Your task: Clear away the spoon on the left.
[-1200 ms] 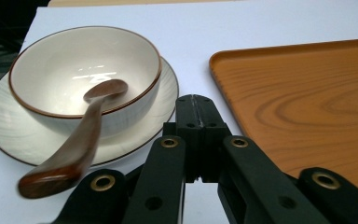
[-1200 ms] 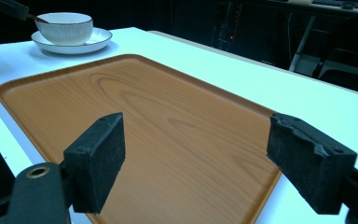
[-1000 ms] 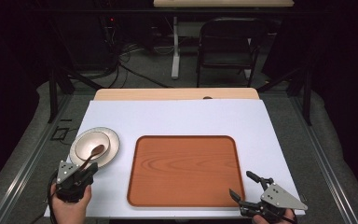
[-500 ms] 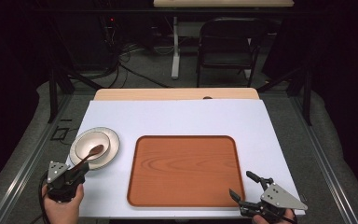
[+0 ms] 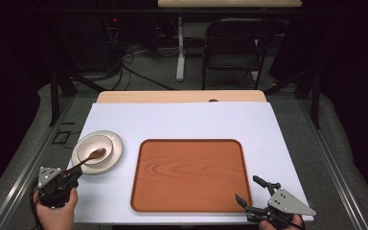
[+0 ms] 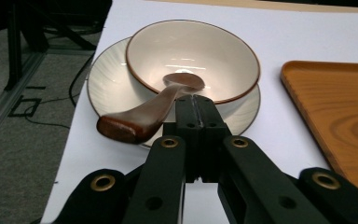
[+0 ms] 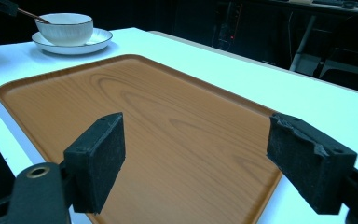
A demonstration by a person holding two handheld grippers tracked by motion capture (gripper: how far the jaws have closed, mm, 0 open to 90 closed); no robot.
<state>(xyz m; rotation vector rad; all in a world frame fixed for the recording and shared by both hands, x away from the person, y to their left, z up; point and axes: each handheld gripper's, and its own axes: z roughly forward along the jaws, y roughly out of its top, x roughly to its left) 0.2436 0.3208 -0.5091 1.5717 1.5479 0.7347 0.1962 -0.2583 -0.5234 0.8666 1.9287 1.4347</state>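
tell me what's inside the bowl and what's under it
Inside the bowl lies the head of a brown spoon, its handle sticking out over the rim. Under it sits a saucer, whose centre the bowl covers.

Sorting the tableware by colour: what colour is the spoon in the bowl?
Dark reddish-brown, glossy spoon; the left gripper view shows it best.

Each gripper (image 5: 254, 189) has black jaws, brass-ringed pivot holes and a grey three-cornered top plate.

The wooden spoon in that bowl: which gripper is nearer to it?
The left gripper. Its jaws are shut beside the wooden spoon where the handle leaves the bowl. The right gripper sits open across the table at the tray's near right corner.
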